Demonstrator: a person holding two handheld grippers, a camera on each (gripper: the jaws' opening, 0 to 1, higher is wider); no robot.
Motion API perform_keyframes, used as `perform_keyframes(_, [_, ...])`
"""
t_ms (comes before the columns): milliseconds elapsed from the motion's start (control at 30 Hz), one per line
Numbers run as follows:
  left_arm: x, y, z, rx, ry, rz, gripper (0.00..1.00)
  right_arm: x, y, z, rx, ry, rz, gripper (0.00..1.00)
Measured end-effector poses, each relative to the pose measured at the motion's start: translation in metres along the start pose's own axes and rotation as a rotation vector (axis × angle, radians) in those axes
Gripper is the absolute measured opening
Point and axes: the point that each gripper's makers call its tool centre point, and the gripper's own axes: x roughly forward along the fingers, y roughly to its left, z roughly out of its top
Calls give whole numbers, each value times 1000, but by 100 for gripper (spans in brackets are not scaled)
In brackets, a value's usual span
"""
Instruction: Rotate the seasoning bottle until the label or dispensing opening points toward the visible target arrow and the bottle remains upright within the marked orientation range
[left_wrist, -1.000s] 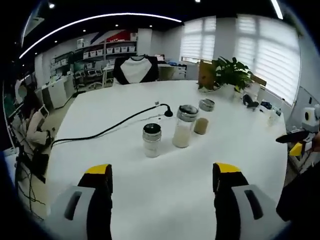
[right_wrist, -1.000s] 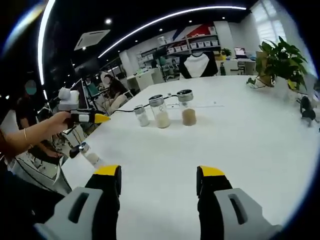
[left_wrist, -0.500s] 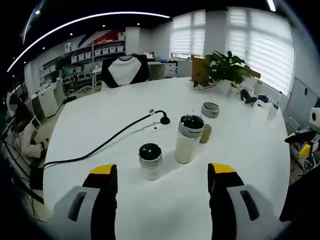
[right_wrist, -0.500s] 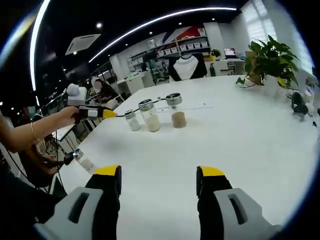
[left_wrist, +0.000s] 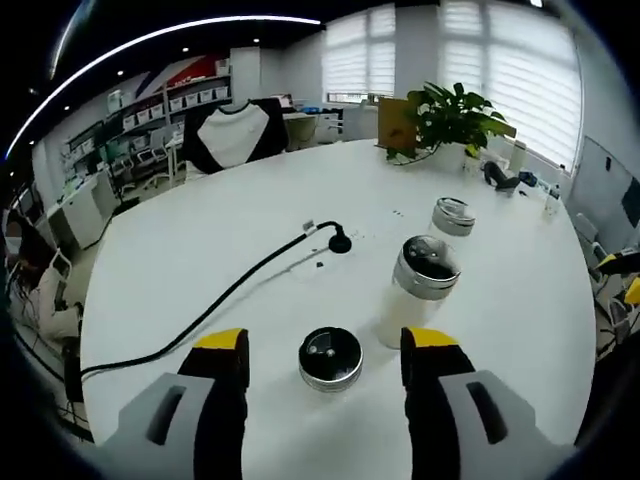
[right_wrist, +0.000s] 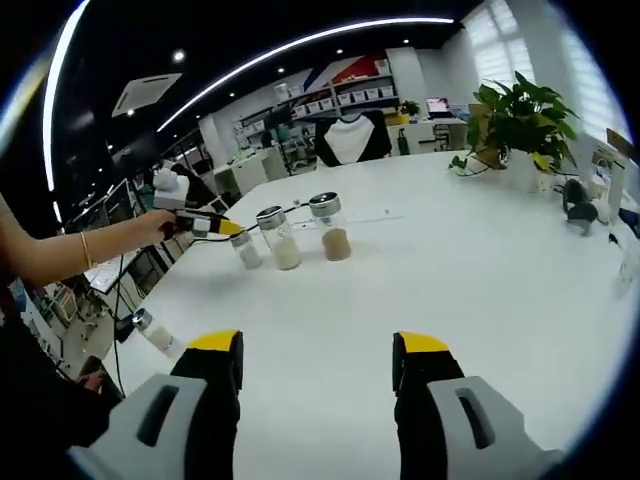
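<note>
Seasoning bottle (left_wrist: 331, 359), the smallest of three jars, stands upright on the white table (left_wrist: 200, 240), between the spread jaws of the left gripper (left_wrist: 325, 352) and a little ahead of their yellow tips, not yet touched. Its dark perforated cap faces the camera almost head-on, so the dispensing holes show while the glass body below is mostly hidden. In the right gripper view it sits (right_wrist: 245, 250) at the left end of the row, with the left gripper (right_wrist: 215, 227) reaching in just beside it. No target arrow or label can be made out in either view.

It looks like a small, rigid glass jar, light and only partly filled, smooth-sided and likely slippery, so it could tip or skid if nudged off-centre. The body just under the cap seems the soundest place to grip, with a gentle squeeze.

Just beside it to the right stands a taller jar (left_wrist: 417, 300) of pale powder, close enough to be knocked during a turn; a third jar (left_wrist: 451, 217) holding brown powder sits farther back. A black cable (left_wrist: 230, 295) runs across the table to the left.

The right gripper (right_wrist: 316, 356) hangs well apart from the row, jaws spread and holding nothing. A potted plant (left_wrist: 450, 118) stands at the far edge.
</note>
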Motion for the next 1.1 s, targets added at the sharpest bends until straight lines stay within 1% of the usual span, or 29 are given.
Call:
perform_keyframes(67, [7, 0, -2, 7, 6, -24, 60, 0, 0, 0, -4, 1, -5, 60])
perform_keyframes(133, [13, 0, -6, -1, 40, -42, 56, -1, -2, 0, 3, 1, -13, 59])
perform_keyframes(200, [17, -2, -7, 25, 54, -51, 53, -2, -8, 1, 9, -6, -30, 59])
perform_keyframes(233, [18, -3, -10, 49, 75, -59, 50, -2, -9, 2, 10, -8, -33, 59])
perform_keyframes(300, [21, -5, -12, 61, 80, -63, 45, -5, -13, 4, 21, -17, -47, 59])
perform_keyframes(333, [22, -7, -15, 65, 93, -71, 43, -5, -14, 4, 24, -19, -50, 59])
perform_keyframes(400, [23, -6, -17, 75, 97, -64, 40, -6, -17, 3, 36, -20, -61, 59])
perform_keyframes(433, [23, -5, -18, 90, 105, -57, 36, -7, -17, 3, 41, -21, -64, 59])
perform_keyframes(467, [22, -3, -19, 103, 107, -50, 35, -7, -18, 2, 45, -22, -70, 59])
perform_keyframes(533, [23, -4, -17, 118, 102, -56, 34, -8, -19, 1, 44, -21, -74, 59])
perform_keyframes(633, [19, -8, -19, 119, 100, -52, 34, -7, -18, -1, 43, -13, -68, 59])
perform_keyframes(733, [16, -9, -20, 107, 101, -47, 34, -6, -17, 0, 43, -16, -66, 59])
perform_keyframes(833, [10, -14, -26, 107, 126, -47, 34, -4, -19, 3, 44, -23, -66, 59])
perform_keyframes(867, [8, -15, -28, 105, 126, -41, 34, -4, -18, 4, 42, -25, -65, 59])
perform_keyframes(1000, [-2, -25, -36, 106, 111, -56, 34, -1, -14, 8, 35, -31, -46, 59])
perform_keyframes(1100, [-12, -34, -44, 104, 120, -58, 34, 0, -12, 7, 26, -26, -31, 59])
